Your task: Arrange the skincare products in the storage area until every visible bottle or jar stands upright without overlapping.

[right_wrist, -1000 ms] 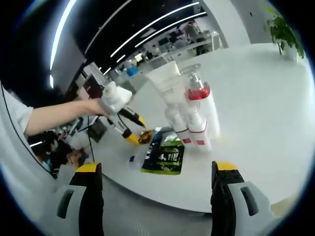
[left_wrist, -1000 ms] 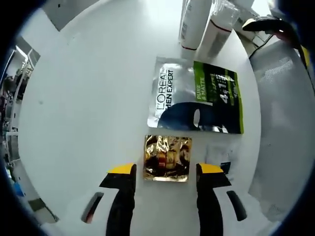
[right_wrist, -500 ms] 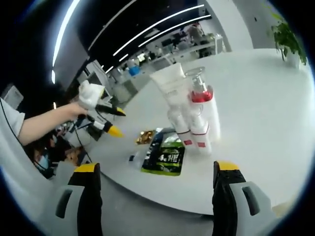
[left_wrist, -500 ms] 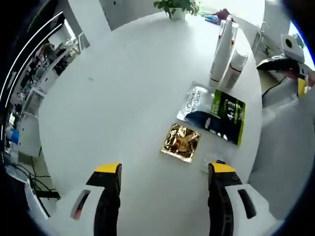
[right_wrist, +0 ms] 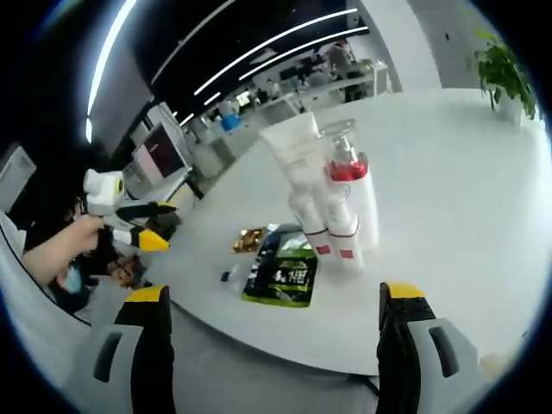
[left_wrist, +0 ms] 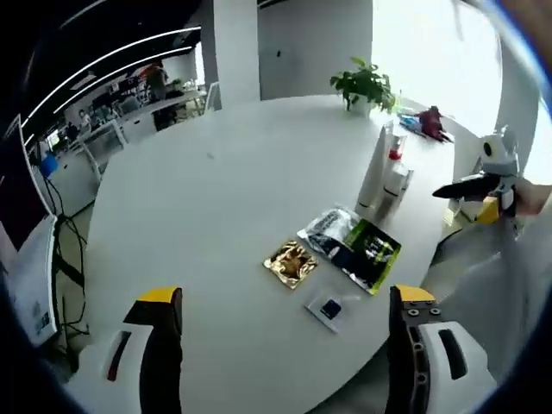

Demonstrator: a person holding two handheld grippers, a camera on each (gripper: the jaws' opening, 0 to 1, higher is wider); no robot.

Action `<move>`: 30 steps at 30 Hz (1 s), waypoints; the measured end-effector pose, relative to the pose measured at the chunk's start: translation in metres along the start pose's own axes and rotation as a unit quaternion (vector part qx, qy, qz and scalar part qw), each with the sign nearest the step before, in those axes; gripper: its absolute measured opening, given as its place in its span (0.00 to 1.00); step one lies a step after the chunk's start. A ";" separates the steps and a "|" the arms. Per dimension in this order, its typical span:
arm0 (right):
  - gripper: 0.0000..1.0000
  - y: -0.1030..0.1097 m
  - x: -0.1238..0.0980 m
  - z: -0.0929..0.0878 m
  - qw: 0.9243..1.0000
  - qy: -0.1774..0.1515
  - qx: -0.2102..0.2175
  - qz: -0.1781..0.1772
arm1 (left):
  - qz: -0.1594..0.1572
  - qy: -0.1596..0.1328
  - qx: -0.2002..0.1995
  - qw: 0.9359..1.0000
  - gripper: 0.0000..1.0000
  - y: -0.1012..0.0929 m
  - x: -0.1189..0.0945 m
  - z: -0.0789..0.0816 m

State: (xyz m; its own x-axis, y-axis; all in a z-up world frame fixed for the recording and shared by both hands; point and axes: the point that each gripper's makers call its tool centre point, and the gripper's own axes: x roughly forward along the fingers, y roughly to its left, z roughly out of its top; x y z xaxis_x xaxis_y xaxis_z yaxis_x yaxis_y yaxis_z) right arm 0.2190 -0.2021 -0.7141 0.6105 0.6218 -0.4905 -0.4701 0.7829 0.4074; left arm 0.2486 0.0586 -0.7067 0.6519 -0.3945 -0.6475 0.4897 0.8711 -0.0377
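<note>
We held both tools back from the round white table [left_wrist: 216, 198], off its near edge. The left gripper [left_wrist: 285, 345] had its jaws spread wide with nothing between them, and the right gripper [right_wrist: 272, 332] was likewise wide apart and empty.

The skincare bottles [right_wrist: 332, 207] stood upright in a tight cluster toward the right side of the table in the left gripper view: a white tube on its cap [right_wrist: 297, 172], a pump bottle with a red collar [right_wrist: 349, 194], and smaller red-banded bottles low in the cluster. They looked to be touching one another. Just beside them, nearer us, lay a green and black sachet [left_wrist: 366, 250], with a gold foil packet [left_wrist: 291, 263] to its left and a small clear sachet [left_wrist: 329, 309] nearest the edge.

In our judgement the standing part was largely done. The main risk we saw was the crowded cluster: the tall tube balanced on a narrow cap, so a jaw reaching in to separate anything could nudge it and topple its neighbours. The flat sachets near the edge could also be swept off by a careless pass.
</note>
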 end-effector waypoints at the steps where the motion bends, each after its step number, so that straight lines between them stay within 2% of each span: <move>1: 1.00 0.000 0.000 0.001 1.000 -0.002 0.000 -0.001 | 0.006 -0.015 -0.004 1.000 0.99 -0.007 -0.008 0.000; 3: 1.00 0.001 -0.002 0.003 1.000 -0.001 -0.005 -0.002 | 0.002 -0.041 -0.012 0.999 0.99 -0.020 -0.015 0.001; 4: 1.00 0.000 -0.004 0.004 1.000 -0.001 -0.010 -0.004 | -0.003 -0.045 -0.023 0.999 0.99 -0.026 -0.019 -0.005; 7: 1.00 -0.004 -0.003 -0.001 1.000 0.001 -0.013 -0.005 | 0.018 -0.053 -0.055 0.997 0.99 -0.032 -0.027 -0.015; 8: 1.00 -0.004 -0.002 -0.003 1.000 0.003 -0.015 -0.006 | 0.028 -0.068 -0.072 0.995 0.99 -0.032 -0.030 -0.016; 10: 1.00 -0.006 -0.001 -0.007 1.000 0.013 -0.021 -0.007 | 0.033 -0.077 -0.069 0.994 0.99 -0.034 -0.033 -0.019; 11: 1.00 -0.006 0.000 -0.007 1.000 0.011 -0.024 -0.008 | 0.039 -0.078 -0.063 0.994 0.98 -0.034 -0.032 -0.022; 12: 1.00 -0.006 0.000 -0.007 1.000 0.010 -0.025 -0.007 | 0.055 -0.069 -0.046 0.995 0.97 -0.029 -0.031 -0.030; 13: 1.00 -0.006 0.000 -0.007 1.000 0.012 -0.026 -0.006 | 0.057 -0.059 -0.045 0.996 0.97 -0.029 -0.028 -0.037; 14: 1.00 -0.006 0.001 -0.008 1.000 0.014 -0.027 -0.003 | 0.058 -0.055 -0.048 0.996 0.96 -0.029 -0.026 -0.041; 15: 1.00 -0.007 0.001 -0.009 0.999 0.017 -0.027 -0.001 | 0.057 -0.041 -0.067 0.995 0.94 -0.028 -0.026 -0.046; 16: 1.00 -0.008 0.001 -0.010 0.999 0.019 -0.027 -0.001 | 0.057 -0.045 -0.067 0.995 0.92 -0.027 -0.027 -0.043; 17: 1.00 -0.009 0.002 -0.010 0.999 0.019 -0.026 0.000 | 0.063 -0.079 -0.069 0.992 0.91 -0.025 -0.029 -0.030; 18: 1.00 -0.009 0.002 -0.010 1.000 0.019 -0.023 0.001 | 0.063 -0.090 -0.073 0.991 0.92 -0.025 -0.029 -0.027; 21: 1.00 -0.012 0.002 -0.010 1.000 0.017 -0.022 -0.002 | 0.058 -0.070 -0.087 0.992 0.91 -0.022 -0.028 -0.039; 24: 1.00 -0.014 0.003 -0.010 1.000 0.015 -0.023 -0.002 | 0.057 -0.077 -0.089 0.991 0.91 -0.024 -0.028 -0.037; 30: 1.00 -0.013 0.002 -0.011 1.000 0.012 -0.018 -0.001 | 0.048 -0.062 -0.077 0.994 0.91 -0.028 -0.025 -0.041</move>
State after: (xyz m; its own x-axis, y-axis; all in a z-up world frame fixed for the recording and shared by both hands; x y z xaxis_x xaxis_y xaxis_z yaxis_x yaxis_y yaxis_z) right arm 0.2190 -0.2108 -0.7288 0.5965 0.6194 -0.5104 -0.4912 0.7847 0.3782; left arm 0.1948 0.0558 -0.7213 0.7624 -0.3328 -0.5549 0.3339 0.9369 -0.1032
